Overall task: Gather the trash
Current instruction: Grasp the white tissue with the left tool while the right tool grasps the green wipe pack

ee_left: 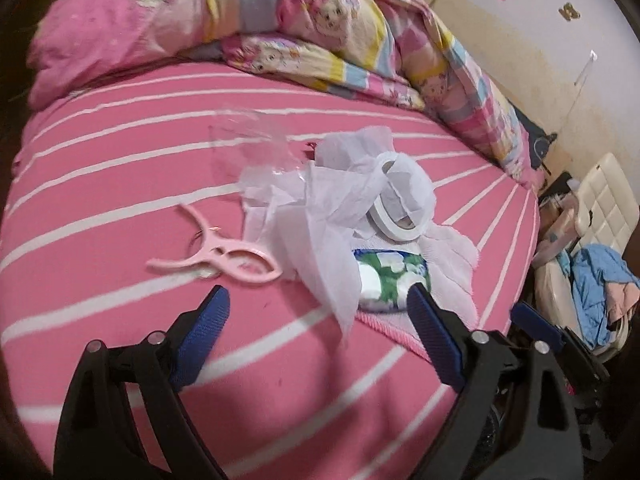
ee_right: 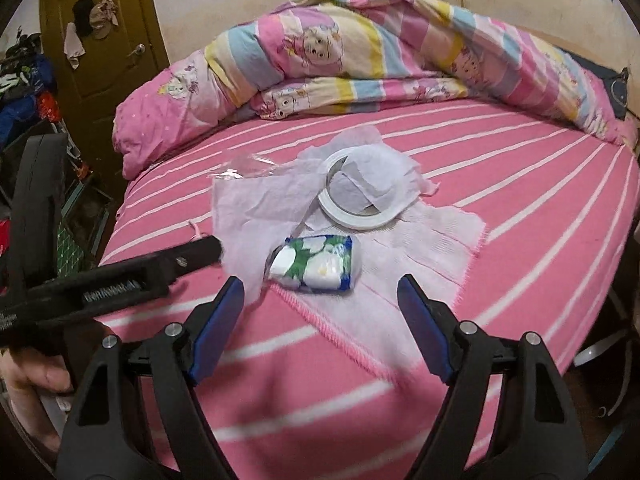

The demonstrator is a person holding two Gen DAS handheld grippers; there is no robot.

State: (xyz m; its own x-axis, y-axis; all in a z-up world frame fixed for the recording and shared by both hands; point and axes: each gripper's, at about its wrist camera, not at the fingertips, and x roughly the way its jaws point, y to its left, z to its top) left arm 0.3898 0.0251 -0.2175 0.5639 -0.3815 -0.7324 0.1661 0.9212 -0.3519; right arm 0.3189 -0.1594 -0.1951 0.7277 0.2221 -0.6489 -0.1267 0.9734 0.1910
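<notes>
A pile of trash lies on the pink striped bed [ee_left: 120, 320]: crumpled white tissue paper [ee_left: 320, 208] [ee_right: 256, 204], a white tape roll [ee_left: 396, 216] [ee_right: 360, 204], a green and white tissue pack [ee_left: 388, 280] [ee_right: 316, 264], clear plastic wrap [ee_left: 252, 140] [ee_right: 244, 168] and a pink clothes clip [ee_left: 216, 252]. They partly rest on a pale pink cloth [ee_right: 424, 248]. My left gripper [ee_left: 318, 300] is open, just short of the tissue and pack. My right gripper [ee_right: 320, 292] is open, just below the tissue pack. The left gripper's body [ee_right: 120, 276] shows at the left of the right wrist view.
A folded cartoon-print quilt [ee_right: 360, 60] and a pink pillow [ee_right: 168, 120] lie at the head of the bed. A brown door [ee_right: 104, 40] and piled clutter [ee_right: 24, 92] stand at the left. A cream chair [ee_left: 592, 216] with clothes stands to the right of the bed.
</notes>
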